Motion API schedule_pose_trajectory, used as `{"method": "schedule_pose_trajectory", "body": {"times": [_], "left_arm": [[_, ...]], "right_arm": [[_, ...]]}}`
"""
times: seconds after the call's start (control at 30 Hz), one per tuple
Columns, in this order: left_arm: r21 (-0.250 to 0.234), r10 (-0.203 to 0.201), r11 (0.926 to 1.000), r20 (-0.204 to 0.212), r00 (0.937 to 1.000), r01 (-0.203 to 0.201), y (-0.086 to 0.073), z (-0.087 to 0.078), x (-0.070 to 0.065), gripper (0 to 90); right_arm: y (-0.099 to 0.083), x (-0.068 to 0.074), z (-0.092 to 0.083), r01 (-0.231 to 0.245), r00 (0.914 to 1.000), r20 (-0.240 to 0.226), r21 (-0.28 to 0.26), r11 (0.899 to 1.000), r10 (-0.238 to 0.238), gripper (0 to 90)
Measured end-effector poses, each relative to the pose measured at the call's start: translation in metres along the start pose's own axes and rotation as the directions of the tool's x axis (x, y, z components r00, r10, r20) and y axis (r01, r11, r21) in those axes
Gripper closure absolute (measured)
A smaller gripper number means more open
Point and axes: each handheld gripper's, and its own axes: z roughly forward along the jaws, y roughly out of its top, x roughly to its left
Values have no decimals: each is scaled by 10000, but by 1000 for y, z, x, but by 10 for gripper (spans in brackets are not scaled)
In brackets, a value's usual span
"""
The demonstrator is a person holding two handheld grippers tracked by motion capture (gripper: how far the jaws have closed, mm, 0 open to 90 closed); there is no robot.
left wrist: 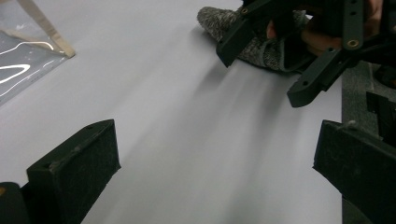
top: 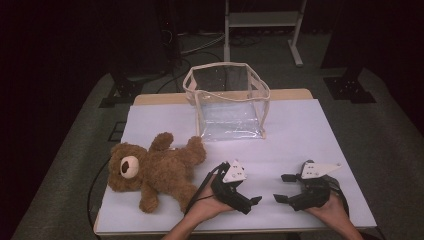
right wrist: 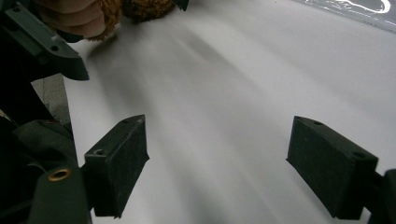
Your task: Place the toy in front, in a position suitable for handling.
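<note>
I see the white table (top: 300,135) spanning the high view, and at its far edge stands the clear plastic bag (top: 227,100) with cream trim, upright and open at the top. The brown teddy bear (top: 152,170) lies on its back at the near left of the table, head to the left, one leg stretched toward my left gripper (top: 245,200). The bear sits just beside that gripper, to its left, with no contact between them that I can make out. My left hand (top: 207,205) comes in from the bottom edge, palm cupping the gripper from below, jaws pointing to the right and spread wide over bare table. My right gripper (top: 282,187) rests near the front edge, well apart from the bear, held in my right hand (top: 332,212); its jaws point left and are spread wide too, nothing between them.
</note>
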Motion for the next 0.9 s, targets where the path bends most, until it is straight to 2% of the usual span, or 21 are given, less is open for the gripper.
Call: {"method": "schedule_pose_trajectory", "body": {"times": [0.07, 0.17, 0.2, 0.43, 0.5, 0.63, 0.73, 0.83, 0.9], "left_arm": [[-163, 80, 9998, 231, 9997, -76, 5, -4, -1, 0], [-365, 232, 9991, 257, 9994, -223, 10, -8, -4, 0], [-501, 431, 9979, 323, 9985, -414, 15, -12, -6, 0], [-677, 929, 9936, 423, 9948, -899, 24, -23, -9, 0], [-808, 1124, 9907, 333, 9931, -1094, 29, -33, -8, 0], [-1066, 1245, 9869, 272, 9918, -1210, 34, -44, -5, 0], [-1255, 1369, 9827, -8, 9906, -1359, 40, -61, -2, 0], [-1351, 1377, 9812, -133, 9904, -1382, 41, -68, 1, 0], [-1526, 1314, 9790, -330, 9908, -1349, 41, -81, 6, 0]], "right_arm": [[-1, -1, 1, -38, 10000, -42, 26, 10000, 38, 187], [-1, -1, 1, -43, 10000, -66, 50, 10000, 44, 188], [-1, -1, 1, -46, 9999, -94, 49, 10000, 46, 187], [-1, -2, 0, -56, 10000, -61, -11, 10000, 56, 188], [-1, -1, -1, -38, 10000, -36, -73, 10000, 38, 188], [-1, -1, -1, -55, 10000, -29, -61, 10000, 54, 188], [0, -1, 1, -56, 10000, -61, -39, 10000, 56, 188], [0, 0, 2, -24, 10000, -48, -8, 10000, 24, 188], [0, 1, 2, -18, 10000, -44, -31, 10000, 18, 187]]}}
